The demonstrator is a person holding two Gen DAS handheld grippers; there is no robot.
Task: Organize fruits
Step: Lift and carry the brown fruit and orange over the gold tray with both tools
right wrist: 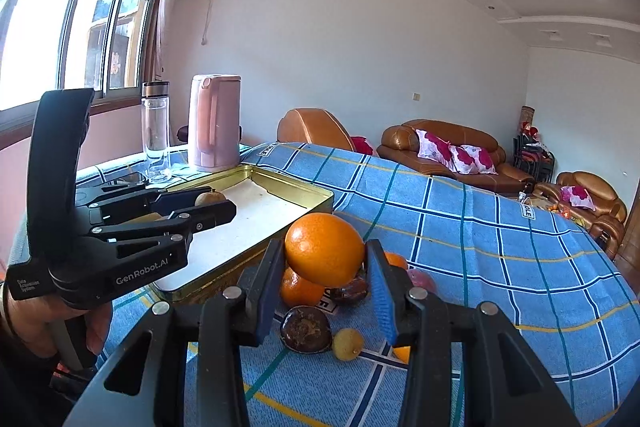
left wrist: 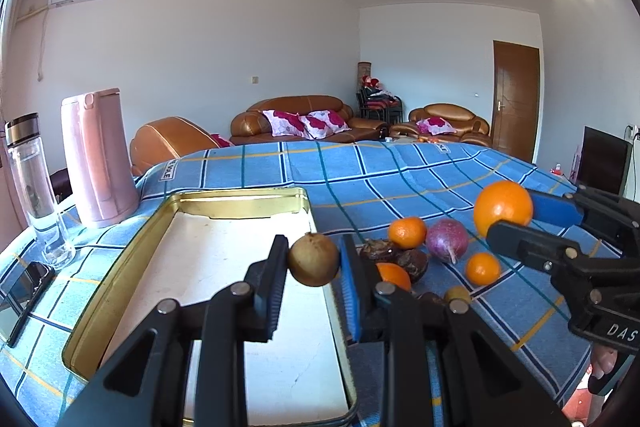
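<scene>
Left gripper point(left wrist: 314, 259) clenches a brown round kiwi point(left wrist: 313, 259) over the empty gold metal tray point(left wrist: 120, 267); right gripper point(right wrist: 325, 267) grasps a large orange point(right wrist: 324, 249); about 8 fruits remain.

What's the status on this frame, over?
Left gripper shut on brown fruit over gold tin tray. Right gripper shut on large orange, above fruit pile. Tray interior bare, nothing blocking.

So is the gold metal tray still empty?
Empty: the gold metal tray shows only bare white floor; the brown fruit is still gripped above it.
</scene>
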